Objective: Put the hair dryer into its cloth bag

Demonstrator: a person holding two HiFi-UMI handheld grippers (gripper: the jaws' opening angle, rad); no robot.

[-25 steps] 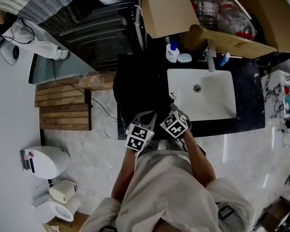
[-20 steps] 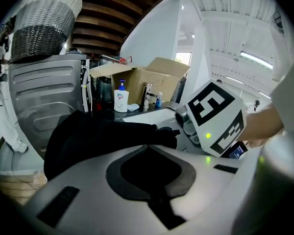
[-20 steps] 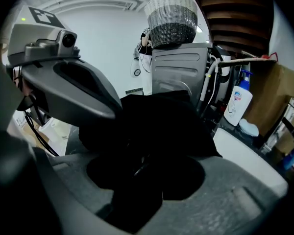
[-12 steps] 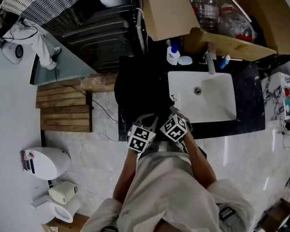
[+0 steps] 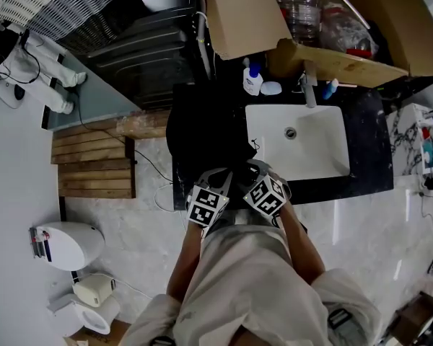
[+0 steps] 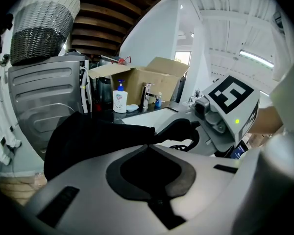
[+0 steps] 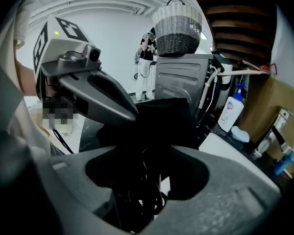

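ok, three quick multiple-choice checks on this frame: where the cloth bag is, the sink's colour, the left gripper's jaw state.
1. The cloth bag lies:
A on the floor
B on the dark counter beside the sink
C in the cardboard box

2. The sink is:
A white
B black
C green

3. The left gripper has its jaws:
A wide apart
B together
C out of view

Answers:
1 B: in the head view the black bag rests on the counter just left of the basin.
2 A: the basin is white against the black counter.
3 B: the left gripper view shows the jaws closed, with the bag's edge at their tip.
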